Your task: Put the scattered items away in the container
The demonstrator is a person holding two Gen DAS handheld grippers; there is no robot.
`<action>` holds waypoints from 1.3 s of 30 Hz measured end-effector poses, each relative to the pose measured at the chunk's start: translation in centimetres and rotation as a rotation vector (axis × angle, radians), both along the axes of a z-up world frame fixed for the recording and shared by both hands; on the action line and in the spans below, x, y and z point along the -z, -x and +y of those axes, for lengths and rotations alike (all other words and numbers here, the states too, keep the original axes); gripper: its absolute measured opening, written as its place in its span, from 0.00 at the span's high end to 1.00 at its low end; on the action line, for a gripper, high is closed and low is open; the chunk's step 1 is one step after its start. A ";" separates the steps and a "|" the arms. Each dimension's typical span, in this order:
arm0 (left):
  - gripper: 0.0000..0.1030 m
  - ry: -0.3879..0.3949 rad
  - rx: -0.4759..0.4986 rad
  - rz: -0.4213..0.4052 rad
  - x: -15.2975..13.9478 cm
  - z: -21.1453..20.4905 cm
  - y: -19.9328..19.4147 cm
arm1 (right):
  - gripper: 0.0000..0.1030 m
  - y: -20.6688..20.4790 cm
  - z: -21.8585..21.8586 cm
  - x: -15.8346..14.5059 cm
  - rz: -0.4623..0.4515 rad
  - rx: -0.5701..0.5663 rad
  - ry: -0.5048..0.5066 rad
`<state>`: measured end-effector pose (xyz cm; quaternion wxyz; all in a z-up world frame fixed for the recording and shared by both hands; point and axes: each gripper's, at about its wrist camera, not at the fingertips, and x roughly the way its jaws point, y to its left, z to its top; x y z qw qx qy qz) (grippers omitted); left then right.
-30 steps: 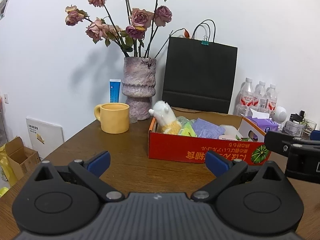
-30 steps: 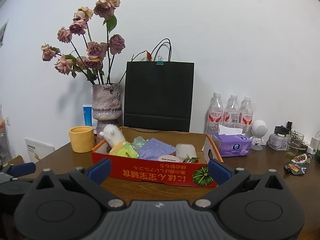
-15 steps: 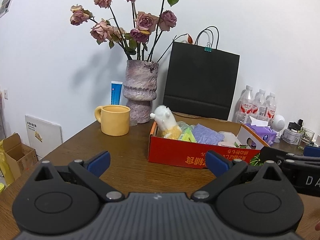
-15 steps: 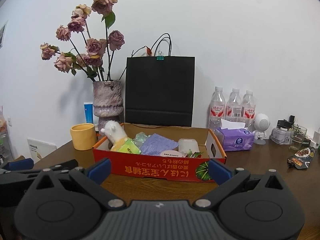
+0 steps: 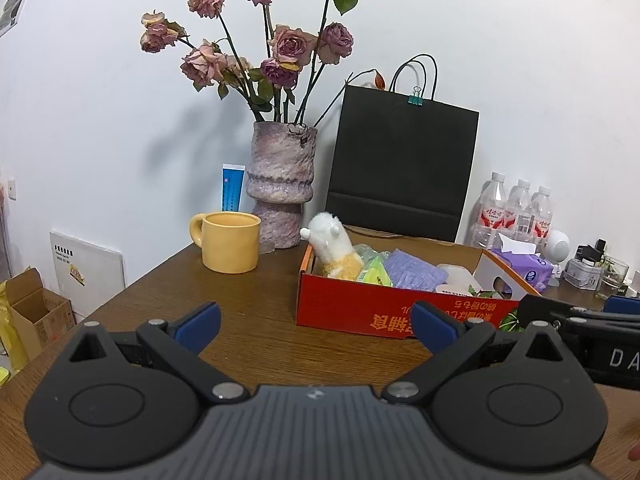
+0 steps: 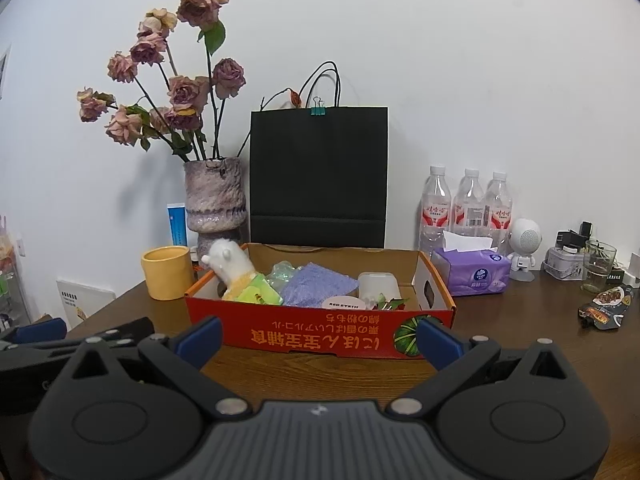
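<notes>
Now both tools [image 5: 314,326] [image 6: 318,338] wide open, empty, red box [image 6: 320,330] just ahead.

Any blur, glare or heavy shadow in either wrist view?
Left wrist: sharp, evenly lit; soft shadow of the roses on the wall; fisheye bends the edges. Right wrist: equally sharp; dark vignette in the corners; mild sheen on the table; black bag shows no detail.

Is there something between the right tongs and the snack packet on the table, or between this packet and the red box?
Nothing visible. The right tongs are open and empty, the packet lies alone on bare table, and the way left to the box looks clear; the tissue pack sits further back.
</notes>
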<state>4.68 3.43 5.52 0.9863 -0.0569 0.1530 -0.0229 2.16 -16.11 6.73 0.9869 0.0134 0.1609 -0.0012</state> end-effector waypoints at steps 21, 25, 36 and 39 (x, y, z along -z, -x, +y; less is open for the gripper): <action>0.00 -0.006 -0.005 -0.006 -0.2 0.1 0.2 | 0.00 0.1 0.2 0.0 -0.007 -0.007 0.000; 0.00 0.002 -0.001 -0.007 -0.2 0.2 0.2 | 0.00 0.2 0.2 0.0 -0.010 -0.005 0.003; 0.00 0.011 -0.006 0.003 -0.2 0.3 0.1 | 0.00 0.2 0.1 0.1 -0.018 -0.009 -0.003; 0.00 0.009 -0.012 0.004 -0.2 0.3 0.2 | 0.00 0.2 0.2 0.1 -0.021 -0.010 -0.001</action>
